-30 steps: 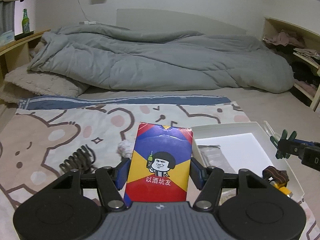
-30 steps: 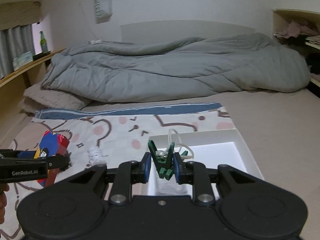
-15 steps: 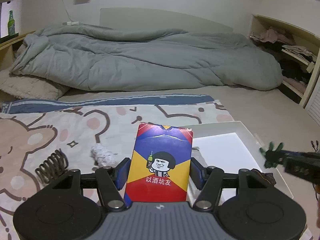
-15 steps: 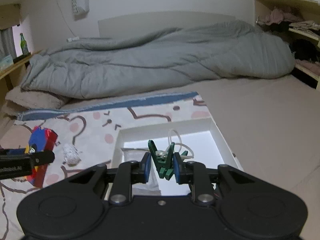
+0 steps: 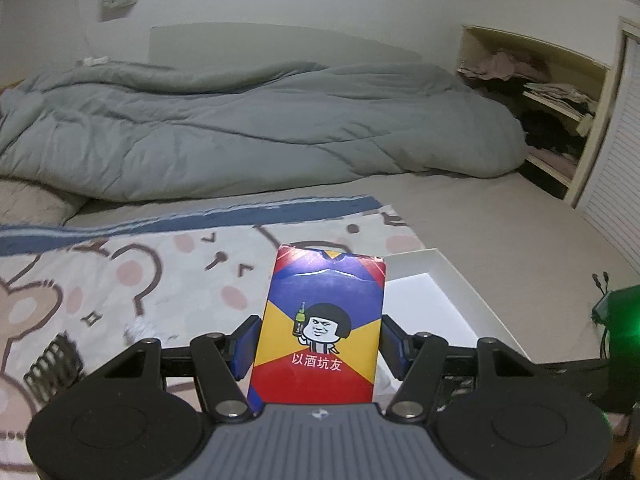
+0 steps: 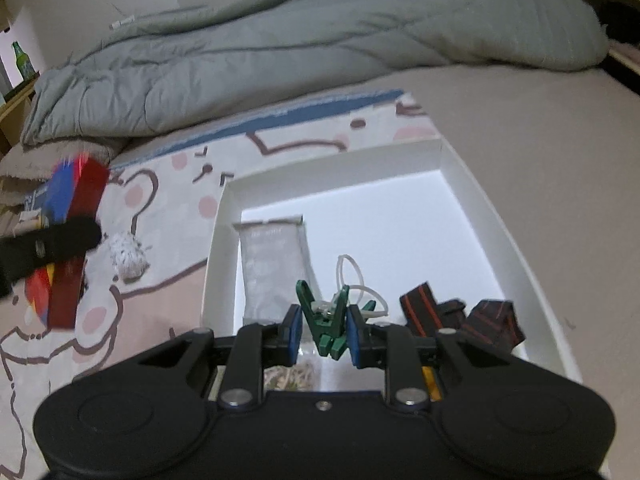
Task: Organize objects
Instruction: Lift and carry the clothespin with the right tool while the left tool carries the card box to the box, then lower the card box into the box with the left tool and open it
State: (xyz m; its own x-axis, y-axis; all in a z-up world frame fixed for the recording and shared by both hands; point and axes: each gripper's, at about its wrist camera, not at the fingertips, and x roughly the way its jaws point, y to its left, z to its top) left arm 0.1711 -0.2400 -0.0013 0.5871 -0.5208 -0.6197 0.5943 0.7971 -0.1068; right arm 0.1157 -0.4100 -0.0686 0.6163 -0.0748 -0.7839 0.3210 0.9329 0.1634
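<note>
My left gripper [image 5: 320, 340] is shut on a red, blue and yellow card box [image 5: 320, 324] with a cartoon face, held above the patterned blanket. The same card box [image 6: 64, 240] shows blurred at the left of the right wrist view. My right gripper [image 6: 324, 336] is shut on a green clip [image 6: 326, 324] with a white cord loop [image 6: 352, 276], low over the white tray [image 6: 492, 208]. In the left wrist view the tray's [image 5: 452, 276] far corner lies just right of the box.
Inside the tray lie a clear plastic packet [image 6: 276, 264] and dark striped bands [image 6: 460, 316]. A crumpled white wad [image 6: 126, 258] and a dark coil [image 5: 52, 360] rest on the cartoon blanket [image 5: 120, 280]. A grey duvet [image 5: 240, 128] fills the back; shelves [image 5: 560, 92] stand at right.
My left gripper has swung right with the card box, toward the tray. My right gripper has tilted down and sunk over the tray with the green clip, so the tray's contents now show.
</note>
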